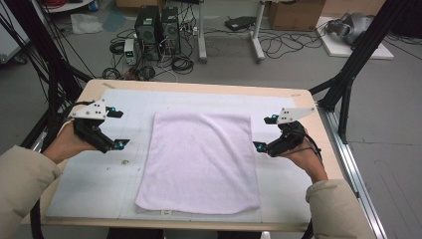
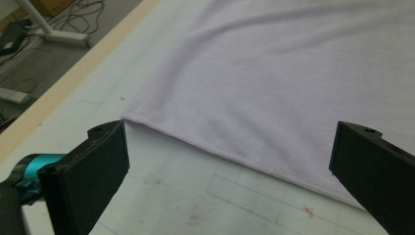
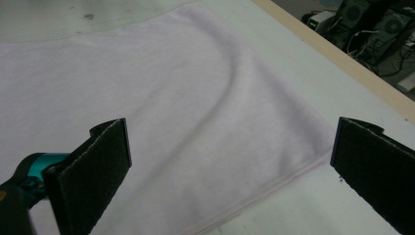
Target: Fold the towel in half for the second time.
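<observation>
The left gripper [image 1: 117, 128] hovers with its jaws spread wide and empty at about nine o'clock from the towel [image 1: 201, 162], just off its left edge, and in the left gripper view that hem [image 2: 205, 147] runs between the two jaws. The right gripper [image 1: 263, 133] is likewise agape and holds nothing at about three o'clock, beside the towel's far right corner [image 3: 313, 147]. The pale pink towel lies flat in the middle of the white mat [image 1: 89, 184] on the table [image 1: 199, 87].
</observation>
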{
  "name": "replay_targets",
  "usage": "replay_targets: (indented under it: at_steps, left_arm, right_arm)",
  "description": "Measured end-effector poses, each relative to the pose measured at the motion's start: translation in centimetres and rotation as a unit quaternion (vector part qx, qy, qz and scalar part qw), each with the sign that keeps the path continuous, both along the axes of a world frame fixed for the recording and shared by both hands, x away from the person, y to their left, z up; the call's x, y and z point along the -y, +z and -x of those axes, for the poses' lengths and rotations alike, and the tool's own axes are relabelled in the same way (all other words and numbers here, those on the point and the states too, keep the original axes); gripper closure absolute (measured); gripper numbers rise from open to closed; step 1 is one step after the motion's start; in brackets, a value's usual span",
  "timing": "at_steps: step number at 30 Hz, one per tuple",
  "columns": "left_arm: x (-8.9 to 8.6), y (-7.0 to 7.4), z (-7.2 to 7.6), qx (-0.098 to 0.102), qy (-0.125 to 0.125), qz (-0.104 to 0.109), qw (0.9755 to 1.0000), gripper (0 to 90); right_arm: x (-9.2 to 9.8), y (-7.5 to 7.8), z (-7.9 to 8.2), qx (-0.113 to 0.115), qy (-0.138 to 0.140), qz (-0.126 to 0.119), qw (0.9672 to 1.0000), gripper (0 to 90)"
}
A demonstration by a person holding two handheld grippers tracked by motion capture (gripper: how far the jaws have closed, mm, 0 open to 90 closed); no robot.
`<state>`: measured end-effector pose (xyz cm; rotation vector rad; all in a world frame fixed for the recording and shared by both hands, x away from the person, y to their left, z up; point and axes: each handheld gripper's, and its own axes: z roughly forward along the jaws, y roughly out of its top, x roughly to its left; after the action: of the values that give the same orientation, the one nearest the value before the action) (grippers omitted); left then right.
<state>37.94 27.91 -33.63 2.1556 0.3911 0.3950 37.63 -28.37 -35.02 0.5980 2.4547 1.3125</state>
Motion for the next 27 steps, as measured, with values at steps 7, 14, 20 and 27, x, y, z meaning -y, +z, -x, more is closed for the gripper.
replay_targets:
  at_steps: [7,14,20,27]
  left_arm:
    - [0.6,0.6,-2.9,-0.004,0.023,0.005,0.9997,1.7]
    - [2.4,0.4,-5.3,-0.014,0.035,0.003,0.9993,1.7]
    - [3.6,-0.1,-7.2,-0.024,0.046,0.0,0.9987,1.7]
    - [4.4,-2.0,-9.8,-0.056,0.056,-0.019,0.9967,1.8]
  right_arm:
    - [-0.4,0.7,-3.0,-0.002,-0.011,0.002,0.9999,0.6]
    - [-1.0,1.0,-5.3,-0.007,-0.019,0.022,0.9995,0.7]
    - [-1.6,1.1,-7.5,-0.013,-0.027,0.041,0.9987,0.7]
    - [-2.3,0.2,-9.9,-0.032,-0.033,0.073,0.9963,0.9]
